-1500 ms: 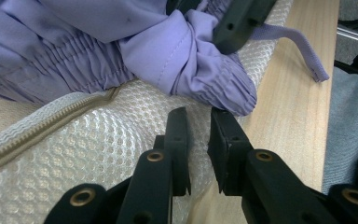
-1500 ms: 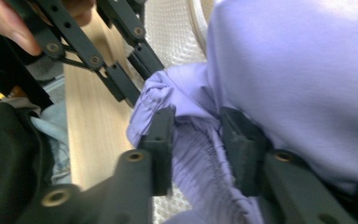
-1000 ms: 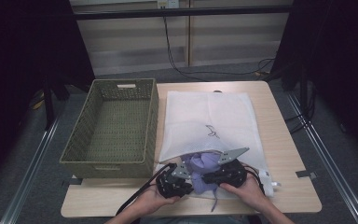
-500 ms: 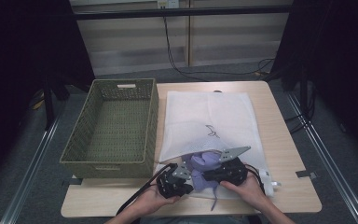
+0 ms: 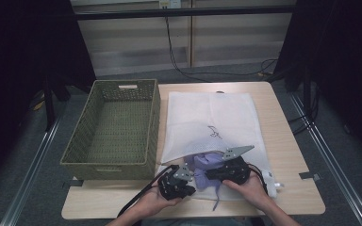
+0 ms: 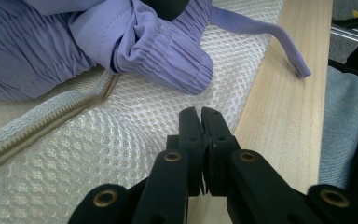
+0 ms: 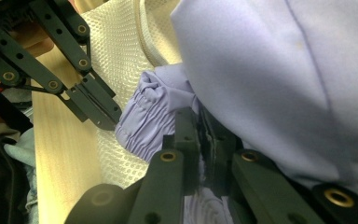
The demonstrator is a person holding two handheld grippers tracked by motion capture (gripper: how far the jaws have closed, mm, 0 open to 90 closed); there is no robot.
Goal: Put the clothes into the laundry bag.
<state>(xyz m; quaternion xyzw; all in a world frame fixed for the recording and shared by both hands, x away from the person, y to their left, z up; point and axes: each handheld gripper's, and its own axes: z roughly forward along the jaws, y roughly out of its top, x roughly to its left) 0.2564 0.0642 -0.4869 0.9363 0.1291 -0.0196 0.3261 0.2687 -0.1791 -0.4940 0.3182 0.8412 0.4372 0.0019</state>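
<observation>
A white mesh laundry bag (image 5: 212, 117) lies flat on the wooden table (image 5: 292, 193), its zip opening toward the person. A purple garment (image 5: 206, 162) bulges out of that opening. My right gripper (image 5: 208, 173) is shut on the purple garment (image 7: 270, 70), with fabric bunched round its jaws (image 7: 199, 116). My left gripper (image 5: 190, 188) is shut, its tips (image 6: 200, 114) on the mesh (image 6: 121, 140) just below an elastic purple cuff (image 6: 177, 60). I cannot tell whether mesh is pinched. The left gripper (image 7: 108, 122) also appears in the right gripper view, beside the cuff.
A green wicker basket (image 5: 111, 165) stands at the table's left, close against the bag. A purple drawstring (image 6: 261, 30) trails off the bag onto bare wood near the front edge. Cables run from both grippers toward the person.
</observation>
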